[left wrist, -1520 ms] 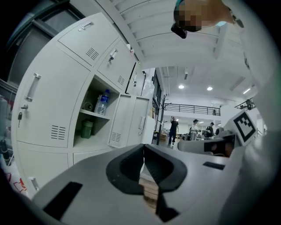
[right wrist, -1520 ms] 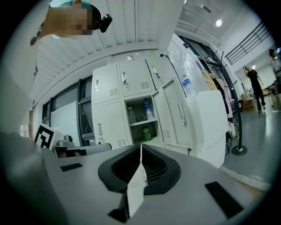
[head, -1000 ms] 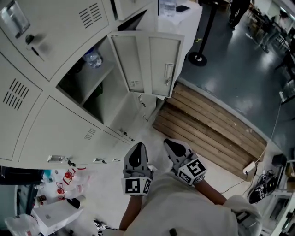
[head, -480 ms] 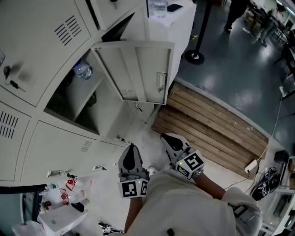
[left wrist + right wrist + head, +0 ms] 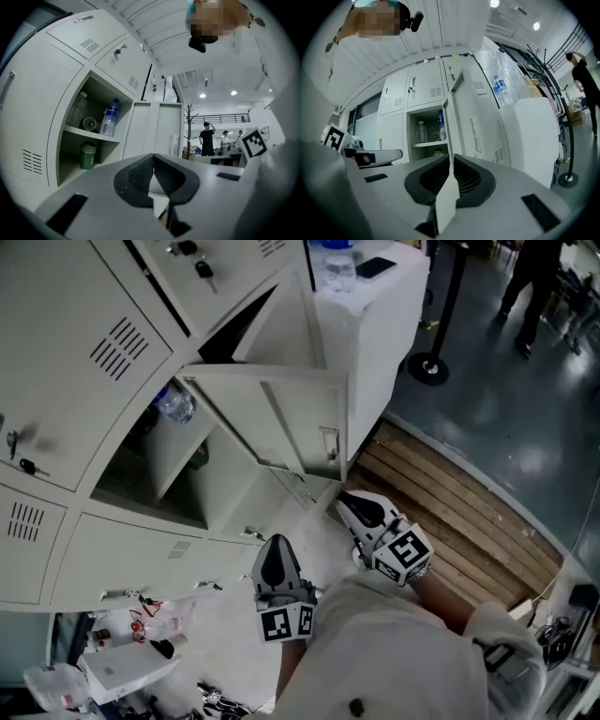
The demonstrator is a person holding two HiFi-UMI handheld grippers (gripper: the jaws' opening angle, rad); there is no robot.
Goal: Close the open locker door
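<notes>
Nearer the lockers (image 5: 103,343) than a second ago, the left gripper (image 5: 278,547) and right gripper (image 5: 354,504), both clenched on nothing, face the locker door (image 5: 286,418) standing wide open ahead; a flat push near its latch edge looks best.

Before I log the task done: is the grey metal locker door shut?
Open: the door stands swung out, exposing a clear plastic bottle inside.
</notes>
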